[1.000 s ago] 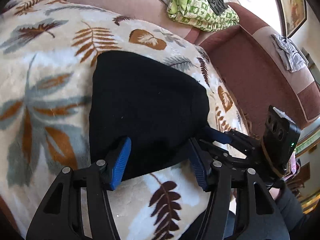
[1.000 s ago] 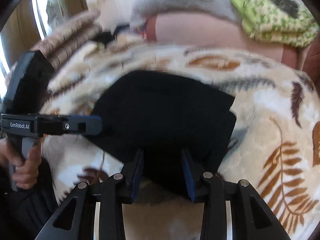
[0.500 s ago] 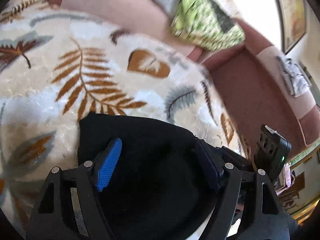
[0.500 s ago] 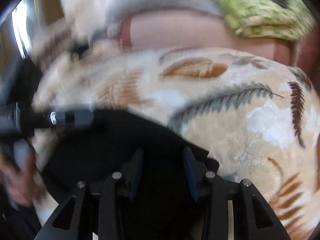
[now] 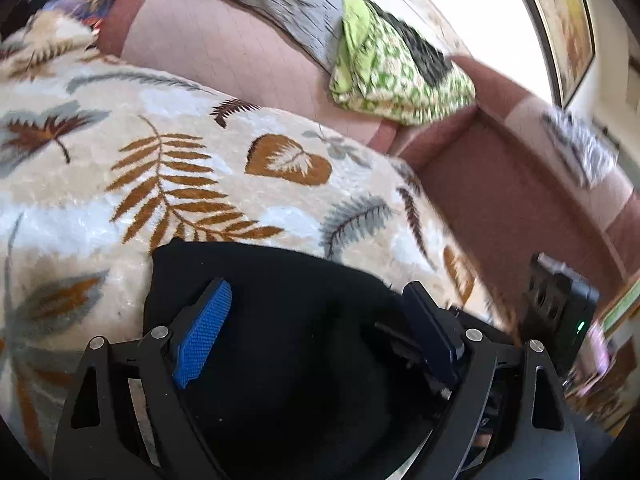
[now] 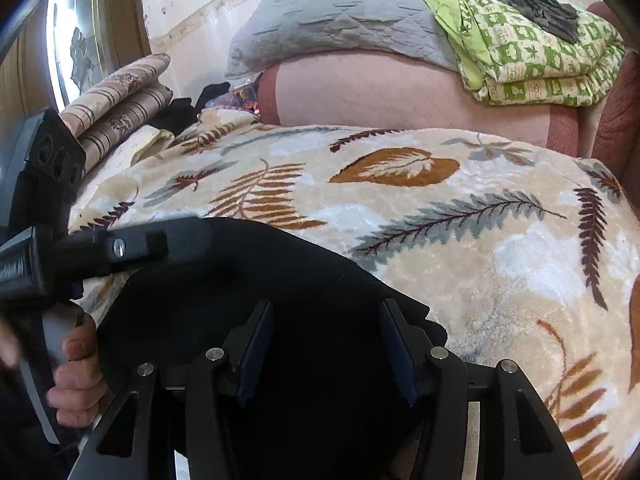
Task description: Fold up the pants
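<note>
The black pants (image 5: 280, 300) lie folded into a compact bundle on the leaf-patterned blanket (image 5: 180, 160). My left gripper (image 5: 316, 316) is open, its blue fingers spread above the bundle's near part. My right gripper (image 6: 326, 344) is open too, hovering over the pants (image 6: 260, 280) from the other side. The left gripper's body (image 6: 80, 252) shows at the left of the right wrist view, and the right gripper's body (image 5: 560, 308) at the right of the left wrist view. Neither gripper holds cloth.
The blanket (image 6: 440, 220) covers a couch seat with a pink-brown backrest (image 5: 224, 52). A green patterned quilt (image 6: 528, 48) and a grey pillow (image 6: 340, 12) rest on the backrest. Striped cushions (image 6: 120, 96) lie at the far left. A brown side couch (image 5: 500, 200) stands to the right.
Both grippers have moved forward over the black bundle, which now sits lower in both views. Both stay open. The pants have not visibly changed shape.
</note>
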Demonstrator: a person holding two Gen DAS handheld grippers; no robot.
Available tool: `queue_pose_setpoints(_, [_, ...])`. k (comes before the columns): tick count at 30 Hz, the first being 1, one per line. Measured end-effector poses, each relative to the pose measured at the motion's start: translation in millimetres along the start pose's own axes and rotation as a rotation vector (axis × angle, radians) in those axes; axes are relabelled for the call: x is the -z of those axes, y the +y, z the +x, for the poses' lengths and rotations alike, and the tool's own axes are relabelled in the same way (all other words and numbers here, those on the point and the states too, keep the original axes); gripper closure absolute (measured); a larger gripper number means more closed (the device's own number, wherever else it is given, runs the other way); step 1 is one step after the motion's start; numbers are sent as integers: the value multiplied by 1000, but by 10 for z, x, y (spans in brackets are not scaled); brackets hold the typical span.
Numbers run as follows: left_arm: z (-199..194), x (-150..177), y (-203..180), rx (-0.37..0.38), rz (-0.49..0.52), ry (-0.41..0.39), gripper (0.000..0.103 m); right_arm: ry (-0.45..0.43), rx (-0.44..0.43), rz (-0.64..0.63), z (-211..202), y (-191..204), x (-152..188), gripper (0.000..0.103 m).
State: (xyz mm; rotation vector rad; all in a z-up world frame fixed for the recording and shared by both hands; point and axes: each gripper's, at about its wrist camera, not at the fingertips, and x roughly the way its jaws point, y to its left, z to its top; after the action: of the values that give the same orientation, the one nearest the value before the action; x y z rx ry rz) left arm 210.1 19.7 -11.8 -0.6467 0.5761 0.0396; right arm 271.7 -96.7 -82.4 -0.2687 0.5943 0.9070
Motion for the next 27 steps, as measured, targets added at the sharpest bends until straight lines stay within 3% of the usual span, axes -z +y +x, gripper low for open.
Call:
queue_pose_setpoints(4, [27, -10, -99, -48, 63, 31, 16, -8, -7, 16, 31, -30, 15, 50])
queue_pose_setpoints(7, [-61, 23, -225, -133, 112, 6, 16, 4, 6, 12, 36, 0, -10, 50])
queue_pose_setpoints(10, [-328, 130, -352, -321, 112, 11, 16, 53, 100, 65, -87, 67, -89, 51])
queue_pose_setpoints(12, [-499, 246, -383, -436, 81, 65, 15, -22, 173, 151, -456, 211, -89, 51])
queue_pose_setpoints(14, [-695, 370, -431, -515, 77, 91, 15, -96, 126, 279, -819, 358, 41, 51])
queue_pose_setpoints(17, [-1088, 563, -505, -643, 122, 57, 15, -73, 92, 318, -1031, 638, 318, 50])
queue_pose_setpoints(19, [-1261, 674, -501, -688, 140, 55, 15, -55, 84, 302, -1078, 786, 516, 50])
queue_pose_setpoints(22, [-1381, 810, -473, -700, 140, 68, 15, -27, 12, 347, -1096, 826, 717, 50])
queue_pose_setpoints(27, [-1392, 973, -527, -695, 142, 79, 15, -58, -4, 404, -1142, 750, 827, 50])
